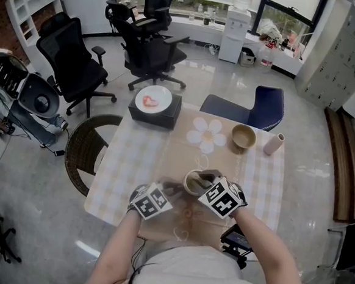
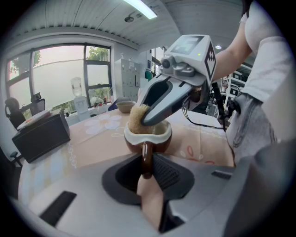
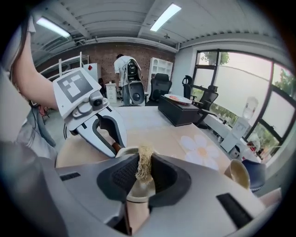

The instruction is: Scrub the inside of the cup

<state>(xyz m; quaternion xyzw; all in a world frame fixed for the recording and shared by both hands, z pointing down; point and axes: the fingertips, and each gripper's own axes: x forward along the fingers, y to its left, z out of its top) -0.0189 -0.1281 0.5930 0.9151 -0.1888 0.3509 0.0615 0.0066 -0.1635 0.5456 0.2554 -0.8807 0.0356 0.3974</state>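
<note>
Standing by the room's centre, an onlooker saw a table (image 1: 130, 165) under a pale checked cloth, with a wicker chair (image 1: 85, 146) at its left edge and a blue chair (image 1: 263, 108) at its far side. A black box (image 1: 155, 112) sat on the far left corner of the table and carried a white plate (image 1: 153, 98). A flower-shaped mat (image 1: 206, 134) lay beside the box, toward the middle. A tan bowl (image 1: 243, 137) stood just right of the mat, and a small pink bottle (image 1: 274, 143) stood upright near the bowl.

At the near edge, the person's two grippers met over the work.

- Left gripper (image 2: 147, 164): its jaws were closed on the brown handle (image 2: 147, 157) of the cup (image 2: 148, 136), pinching it from both sides.
- Right gripper (image 3: 143, 171): its jaws were clamped on a wad of tan fibrous scrubber (image 3: 144, 164) and angled down into the cup's mouth.

The cup was brown outside and cream at the rim and inside. It was positioned at the front middle of the table, between the two grippers, mouth upward. Whether its base rested on the cloth or hung slightly above it could not be determined from any view. The scrubber (image 2: 135, 118) sat inside the cup against the far wall, projecting above the rim.
</note>
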